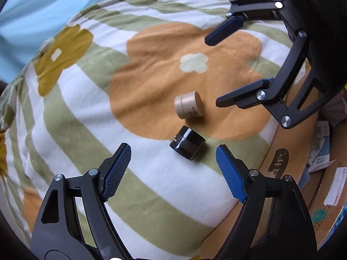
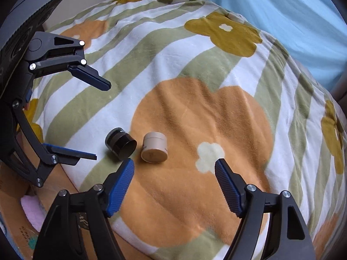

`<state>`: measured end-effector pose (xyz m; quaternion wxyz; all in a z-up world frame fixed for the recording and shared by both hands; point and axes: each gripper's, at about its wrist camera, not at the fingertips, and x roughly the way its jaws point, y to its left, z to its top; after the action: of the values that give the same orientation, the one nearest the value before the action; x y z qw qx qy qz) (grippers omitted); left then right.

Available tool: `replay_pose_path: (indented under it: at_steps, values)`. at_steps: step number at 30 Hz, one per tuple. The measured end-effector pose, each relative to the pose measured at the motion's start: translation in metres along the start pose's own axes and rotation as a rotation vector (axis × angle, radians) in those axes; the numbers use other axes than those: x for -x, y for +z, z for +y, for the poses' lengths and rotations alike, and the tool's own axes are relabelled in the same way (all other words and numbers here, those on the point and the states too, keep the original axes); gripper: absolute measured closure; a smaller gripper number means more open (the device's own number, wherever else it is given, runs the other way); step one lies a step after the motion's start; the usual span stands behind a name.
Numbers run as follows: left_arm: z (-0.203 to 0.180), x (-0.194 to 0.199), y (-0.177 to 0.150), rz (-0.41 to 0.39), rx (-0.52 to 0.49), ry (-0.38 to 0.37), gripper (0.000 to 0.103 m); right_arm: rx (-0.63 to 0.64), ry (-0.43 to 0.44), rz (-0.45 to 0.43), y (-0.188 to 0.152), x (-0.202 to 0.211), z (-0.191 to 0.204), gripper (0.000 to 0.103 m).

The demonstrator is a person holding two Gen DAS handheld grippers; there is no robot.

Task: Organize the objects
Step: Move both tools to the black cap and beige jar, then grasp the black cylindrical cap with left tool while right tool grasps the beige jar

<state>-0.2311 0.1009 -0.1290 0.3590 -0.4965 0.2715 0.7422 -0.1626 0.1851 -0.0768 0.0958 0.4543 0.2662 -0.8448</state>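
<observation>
Two small jars lie on their sides on a blanket (image 1: 151,99) printed with green and white stripes and large orange and mustard flowers. The black jar (image 1: 187,145) rests on a white stripe right at the lower rim of the big orange flower; the beige jar (image 1: 188,107) lies on the orange flower itself. The two are just beside each other, with a narrow strip of blanket between them, and neither is touched by anything.

In the left wrist view, the left hand-held gripper (image 1: 173,158) hangs above the black jar with its blue pads spread wide; the jar sits just ahead of the gap, not between the pads. The right hand-held gripper (image 1: 211,71) reaches in from the upper right of that view, its jaws also apart, with the lower finger tip near the beige jar but clear of it.

In the right wrist view, the right hand-held gripper (image 2: 174,169) has its pads spread with only blanket between them; the beige jar (image 2: 154,150) lies just ahead of the left pad, and the black jar (image 2: 121,143) further left.

Along the blanket's edge nearest the grippers stands a cardboard box (image 1: 290,149) with packets inside. Pale blue fabric (image 1: 39,10) lies past the blanket's far edge.
</observation>
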Motion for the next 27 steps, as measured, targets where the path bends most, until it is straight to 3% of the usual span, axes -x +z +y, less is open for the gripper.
replay_pose_path:
  at_steps: [4,13,18,20,23,27]
  values:
    - [-0.01,-0.013,0.001,0.016,-0.052,-0.005,0.023,0.085,0.01,-0.001,0.004,-0.016,0.003,0.041]
    - [-0.008,-0.033,-0.005,0.002,-0.012,-0.083,0.032,0.197,0.087,-0.007,0.016,-0.035,0.013,0.043]
    - [-0.005,-0.04,-0.013,-0.049,0.033,-0.116,0.036,0.189,0.137,-0.005,0.013,-0.051,0.015,0.058]
    - [-0.005,-0.042,-0.014,-0.068,0.039,-0.13,0.048,0.192,0.141,-0.003,0.008,-0.056,0.017,0.068]
    - [-0.006,-0.045,-0.013,-0.086,0.043,-0.138,0.059,0.187,0.153,-0.031,0.003,-0.056,0.016,0.072]
    - [-0.004,-0.044,-0.015,-0.105,0.062,-0.15,0.06,0.19,0.131,-0.058,0.001,-0.052,0.014,0.072]
